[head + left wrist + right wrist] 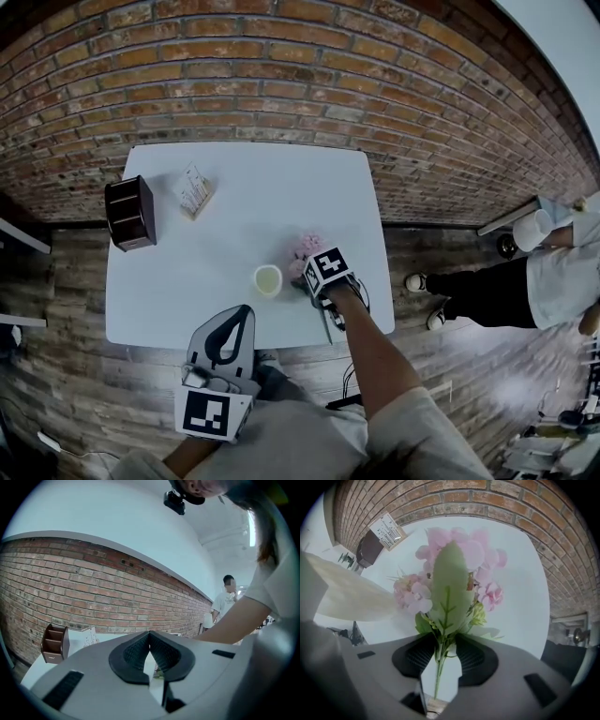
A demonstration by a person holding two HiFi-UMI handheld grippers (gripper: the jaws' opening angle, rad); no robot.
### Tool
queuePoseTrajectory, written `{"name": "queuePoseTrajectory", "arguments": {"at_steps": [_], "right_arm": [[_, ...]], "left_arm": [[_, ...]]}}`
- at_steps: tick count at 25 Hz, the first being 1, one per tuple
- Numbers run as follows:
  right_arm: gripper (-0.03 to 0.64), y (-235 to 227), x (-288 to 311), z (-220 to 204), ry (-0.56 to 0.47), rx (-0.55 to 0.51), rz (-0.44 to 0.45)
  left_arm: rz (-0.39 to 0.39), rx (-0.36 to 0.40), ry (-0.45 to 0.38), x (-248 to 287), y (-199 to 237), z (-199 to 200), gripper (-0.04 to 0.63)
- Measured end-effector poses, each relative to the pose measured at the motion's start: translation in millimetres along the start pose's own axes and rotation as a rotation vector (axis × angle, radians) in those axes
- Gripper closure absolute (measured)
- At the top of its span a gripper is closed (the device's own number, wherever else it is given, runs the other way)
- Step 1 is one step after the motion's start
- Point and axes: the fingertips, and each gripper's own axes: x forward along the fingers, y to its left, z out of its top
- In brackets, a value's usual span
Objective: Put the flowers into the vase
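Observation:
A bunch of pink flowers point(306, 249) with green leaves sits at the right of the white table point(234, 169). My right gripper point(325, 283) points straight down over it, shut on the green stems point(439, 660); the blooms point(459, 555) fan out beyond the jaws. A small pale vase point(267, 279) stands upright just left of the flowers; the right gripper view shows it as a blurred cream shape point(351, 599). My left gripper point(246, 311) hovers at the table's front edge, its fingertips together with nothing between them, as the left gripper view point(150, 638) confirms.
A dark brown desk organiser point(130, 213) stands at the table's left edge, with a small printed card stand point(194, 190) beside it. A brick wall point(281, 84) runs behind the table. A person point(525, 281) stands on the wooden floor to the right.

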Motion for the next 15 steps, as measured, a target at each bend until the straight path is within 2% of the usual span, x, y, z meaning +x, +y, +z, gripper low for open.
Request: {"name": "queuePoseTrajectory", "arguments": {"at_steps": [4, 15], "right_arm": [[0.498, -1.2, 0.1, 2.3, -0.025, -0.038, -0.032], [0.555, -2.7, -1.8, 2.7, -0.103, 0.012, 0.022]], "left_arm": [[0.007, 0.007, -0.006, -0.7, 2.2, 1.1, 0.586], [-0.004, 0.013, -0.014, 2.2, -7.0, 2.2, 0.586]]}}
